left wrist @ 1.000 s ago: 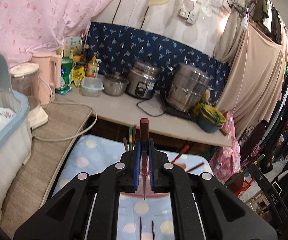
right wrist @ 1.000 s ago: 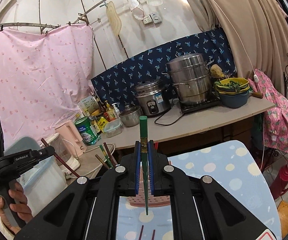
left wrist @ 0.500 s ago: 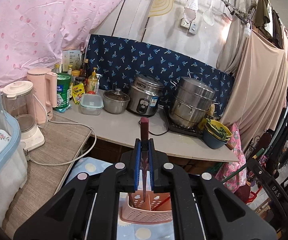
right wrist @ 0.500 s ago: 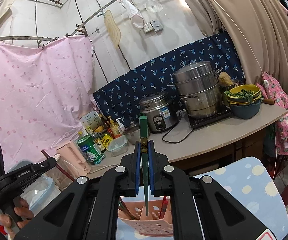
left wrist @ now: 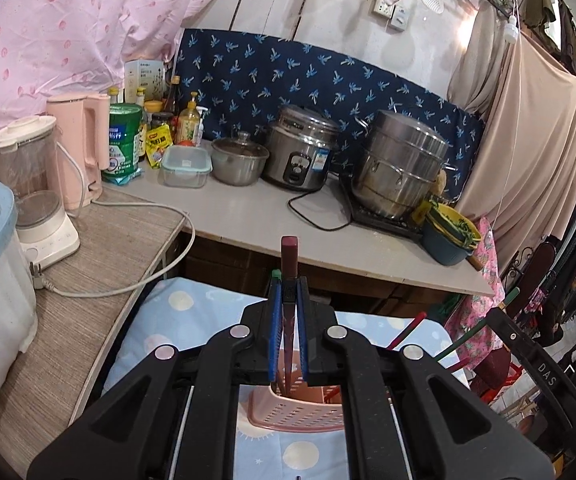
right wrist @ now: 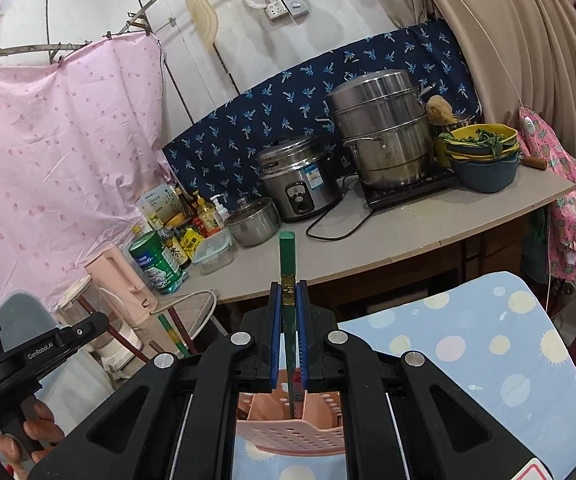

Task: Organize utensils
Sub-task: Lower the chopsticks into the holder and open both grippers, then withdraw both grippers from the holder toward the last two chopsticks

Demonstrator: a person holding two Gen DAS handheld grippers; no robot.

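A: Status, left side first?

B: My left gripper (left wrist: 287, 332) pinches a dark red chopstick (left wrist: 289, 264), tip just inside the pink holder (left wrist: 296, 414). My right gripper (right wrist: 288, 336) pinches a green chopstick (right wrist: 287, 264) above the same holder.

A: Step?

B: Insertion. Next, I judge: lower, then release.

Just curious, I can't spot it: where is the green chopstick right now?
In the right wrist view the green chopstick stands upright, clamped in the right gripper, its tip inside the pink basket.
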